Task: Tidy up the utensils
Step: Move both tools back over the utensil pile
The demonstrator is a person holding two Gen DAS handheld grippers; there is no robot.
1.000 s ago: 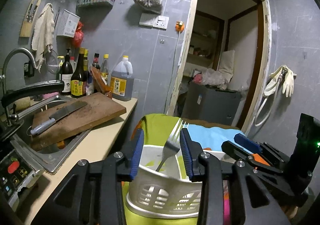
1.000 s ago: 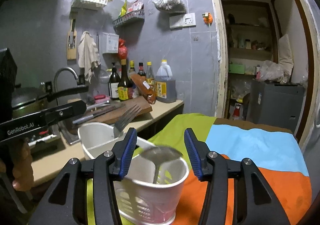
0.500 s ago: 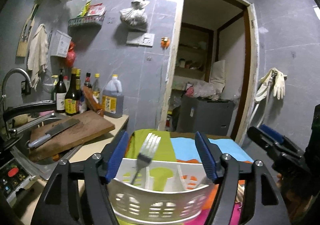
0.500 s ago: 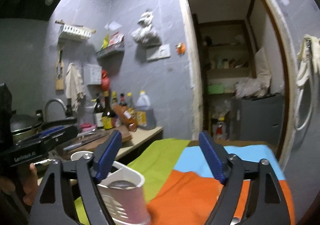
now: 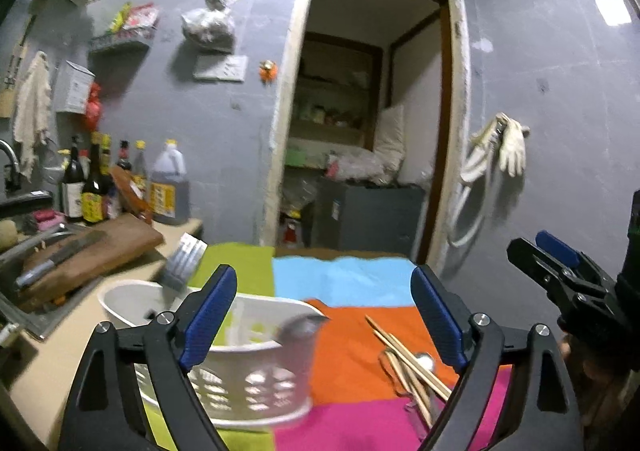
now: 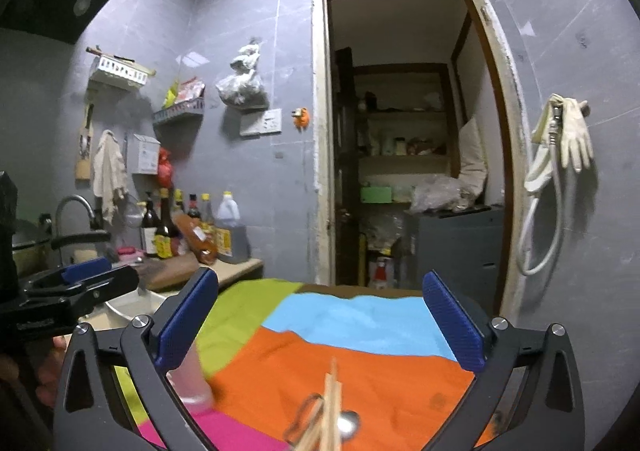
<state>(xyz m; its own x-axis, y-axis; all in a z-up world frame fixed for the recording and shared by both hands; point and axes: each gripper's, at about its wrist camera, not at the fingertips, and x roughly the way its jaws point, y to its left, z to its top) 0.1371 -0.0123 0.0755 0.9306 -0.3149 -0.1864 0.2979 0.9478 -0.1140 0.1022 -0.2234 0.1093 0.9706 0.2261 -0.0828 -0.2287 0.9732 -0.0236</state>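
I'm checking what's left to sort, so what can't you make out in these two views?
- Wooden chopsticks, right wrist view: near ends cut off by the bottom edge.
- White slotted plastic utensil basket, left wrist view: blurred, partly behind the left gripper.
- Metal fork, left wrist view: handle hidden inside the basket.

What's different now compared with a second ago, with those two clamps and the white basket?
Both clamps let go: the left gripper has just opened off the fork, the right gripper off the spoon, and both pulled back from the basket. Fork and spoon stand in it. The chopsticks lie on the cloth.
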